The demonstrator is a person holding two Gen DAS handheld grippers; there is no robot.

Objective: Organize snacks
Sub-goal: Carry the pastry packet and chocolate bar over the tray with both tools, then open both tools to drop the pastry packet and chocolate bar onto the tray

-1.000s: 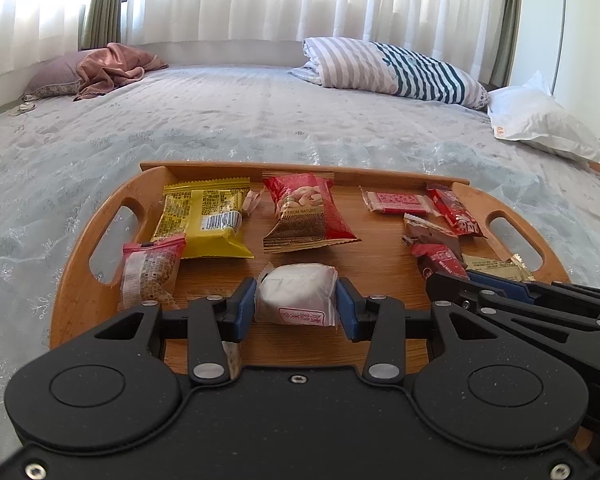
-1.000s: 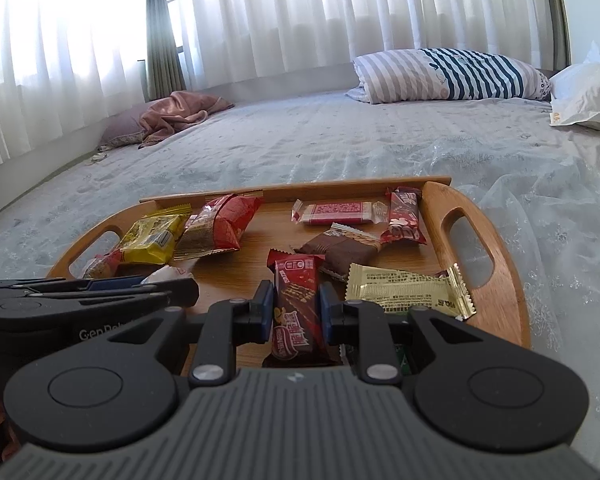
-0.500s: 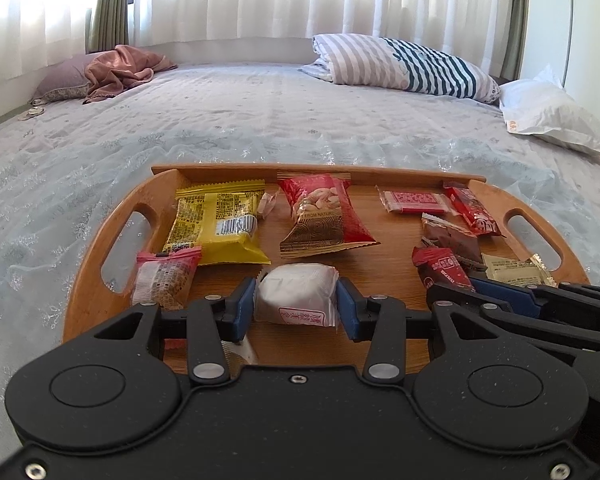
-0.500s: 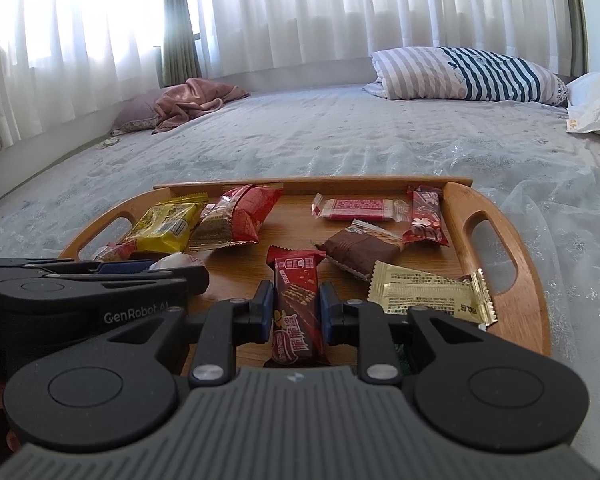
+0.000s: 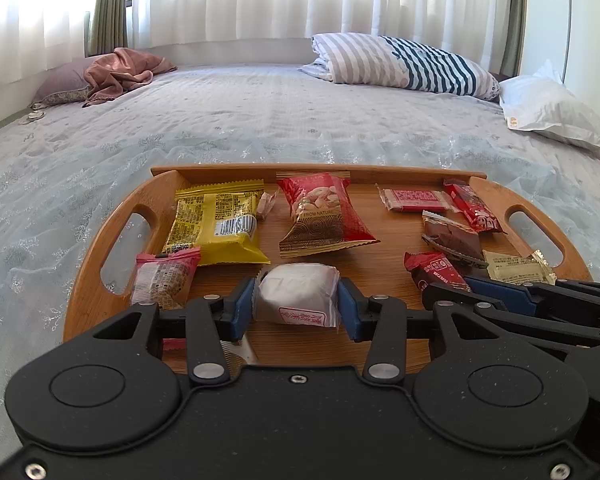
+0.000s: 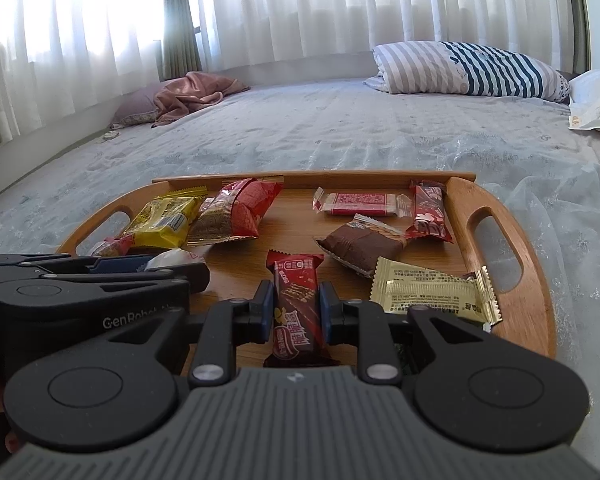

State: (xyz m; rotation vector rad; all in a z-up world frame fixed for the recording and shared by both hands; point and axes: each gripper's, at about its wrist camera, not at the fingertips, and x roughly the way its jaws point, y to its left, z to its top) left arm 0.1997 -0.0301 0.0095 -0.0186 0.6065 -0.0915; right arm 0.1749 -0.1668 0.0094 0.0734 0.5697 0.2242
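Left gripper [image 5: 296,302] clamped on white bun [image 5: 298,292] | right gripper [image 6: 294,312] clamped on red bar [image 6: 296,300] | both have risen slightly off the tray [image 5: 100,240] over the last second | next: choose a spot for each.

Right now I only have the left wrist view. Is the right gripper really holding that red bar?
Observer: Yes. The right wrist view shows the right gripper shut on the red bar, one pad on each long side.
Operator: Is it straight in the grip?
Observer: Roughly. It runs along the fingers, with its far end pointing toward the middle of the tray.
Operator: Is anything close on its right?
Observer: The gold packet lies flat just right of the right finger, with its whole printed face showing.
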